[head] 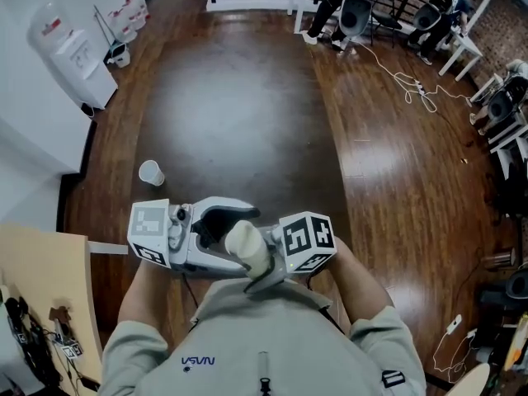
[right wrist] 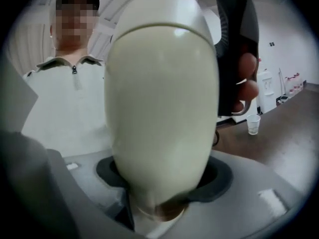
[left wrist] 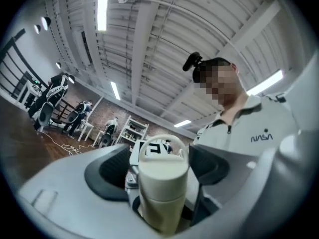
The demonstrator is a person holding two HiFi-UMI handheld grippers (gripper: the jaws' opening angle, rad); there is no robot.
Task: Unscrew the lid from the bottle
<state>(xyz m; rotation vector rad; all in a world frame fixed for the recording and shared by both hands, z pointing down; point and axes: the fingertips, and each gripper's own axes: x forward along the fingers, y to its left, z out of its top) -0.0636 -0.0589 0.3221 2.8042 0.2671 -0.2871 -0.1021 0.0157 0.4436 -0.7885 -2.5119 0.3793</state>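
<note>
The cream, round-shouldered plastic bottle (head: 247,250) is held up in front of the person's chest, between the two hand-held tools and well above the dark wooden floor (head: 239,114). The right gripper (head: 266,264) has it: in the right gripper view the bottle's smooth body (right wrist: 162,108) fills the middle of the frame, with the dark pads closed against its sides low down. The left gripper (head: 224,236) points across at the bottle from the other side with its jaws spread wide. In the left gripper view the matching cream screw lid (left wrist: 163,168) stands between the two dark pads, each pad just beside it and neither pressing on it. The lid sits on the bottle's neck, a seam showing under it, and a thin loop handle (left wrist: 162,136) arches over its top. Behind the lid, the right tool's marker cube shows in part. Both grippers are close together at the chest of the pale grey zip-neck shirt (head: 264,337). A clear plastic cup (head: 151,172) stands upright on the floor, well apart from the bottle and grippers.
</note>
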